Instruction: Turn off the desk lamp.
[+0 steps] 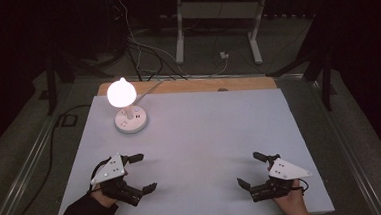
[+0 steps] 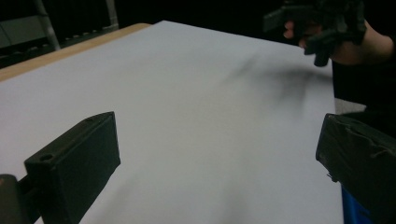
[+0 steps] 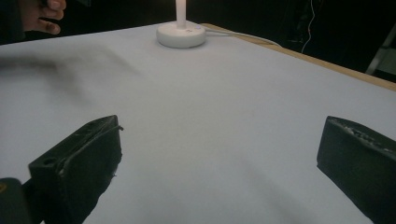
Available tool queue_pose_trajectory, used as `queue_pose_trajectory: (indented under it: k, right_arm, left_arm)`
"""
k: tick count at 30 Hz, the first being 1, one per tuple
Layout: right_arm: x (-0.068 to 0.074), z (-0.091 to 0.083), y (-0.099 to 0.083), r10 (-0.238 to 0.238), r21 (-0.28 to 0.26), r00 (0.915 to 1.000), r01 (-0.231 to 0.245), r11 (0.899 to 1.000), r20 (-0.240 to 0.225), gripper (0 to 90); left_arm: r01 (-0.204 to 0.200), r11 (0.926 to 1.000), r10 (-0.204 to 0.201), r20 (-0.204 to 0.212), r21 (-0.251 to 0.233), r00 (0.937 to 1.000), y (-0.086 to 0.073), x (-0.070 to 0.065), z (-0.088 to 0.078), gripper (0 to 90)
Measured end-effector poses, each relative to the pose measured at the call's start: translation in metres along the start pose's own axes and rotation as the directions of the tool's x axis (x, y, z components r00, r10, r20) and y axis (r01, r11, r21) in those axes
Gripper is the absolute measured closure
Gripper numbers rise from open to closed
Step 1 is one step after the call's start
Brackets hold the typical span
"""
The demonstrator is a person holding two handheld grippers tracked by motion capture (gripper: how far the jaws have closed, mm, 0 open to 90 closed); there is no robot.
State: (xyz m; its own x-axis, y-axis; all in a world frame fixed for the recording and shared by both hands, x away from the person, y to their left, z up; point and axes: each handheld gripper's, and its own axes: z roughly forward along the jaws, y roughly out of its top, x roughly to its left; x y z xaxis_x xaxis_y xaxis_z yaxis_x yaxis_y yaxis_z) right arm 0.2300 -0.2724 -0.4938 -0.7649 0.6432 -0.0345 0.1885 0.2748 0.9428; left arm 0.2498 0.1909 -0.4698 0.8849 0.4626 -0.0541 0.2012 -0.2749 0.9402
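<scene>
High view: lamp near table edge.

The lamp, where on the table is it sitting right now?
In the high view the lit lamp stands at the table's far left, beyond the open left gripper. In the right gripper view its base sits at top centre.

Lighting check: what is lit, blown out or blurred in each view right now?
High view: the lit lamp is blown out to a white blob, surroundings near black. Left gripper view: soft shadow smears on the sheet below the right gripper. Right gripper view: lamp base clear, near jaws soft.
</scene>
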Motion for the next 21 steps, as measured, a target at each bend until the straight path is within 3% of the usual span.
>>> queue_pose_trajectory:
  k: [10,17,21]
  right_arm:
    - [0.0,0.001,0.0,-0.004,0.003,1.0,0.004,1.0,0.0,0.0]
    - [0.0,0.001,0.0,0.001,0.004,1.0,-0.001,1.0,-0.001,0.0]
    - [0.0,0.001,0.0,-0.004,0.0,1.0,0.004,1.0,0.001,0.0]
  left_arm:
    - [0.009,0.9999,-0.01,-0.078,-0.008,0.9969,0.013,0.014,0.004,0.3]
    - [0.027,0.9996,-0.028,-0.11,-0.011,0.9936,0.02,0.024,0.011,0.3]
    - [0.031,0.9995,-0.03,-0.149,0.007,0.9883,0.023,0.029,0.016,0.3]
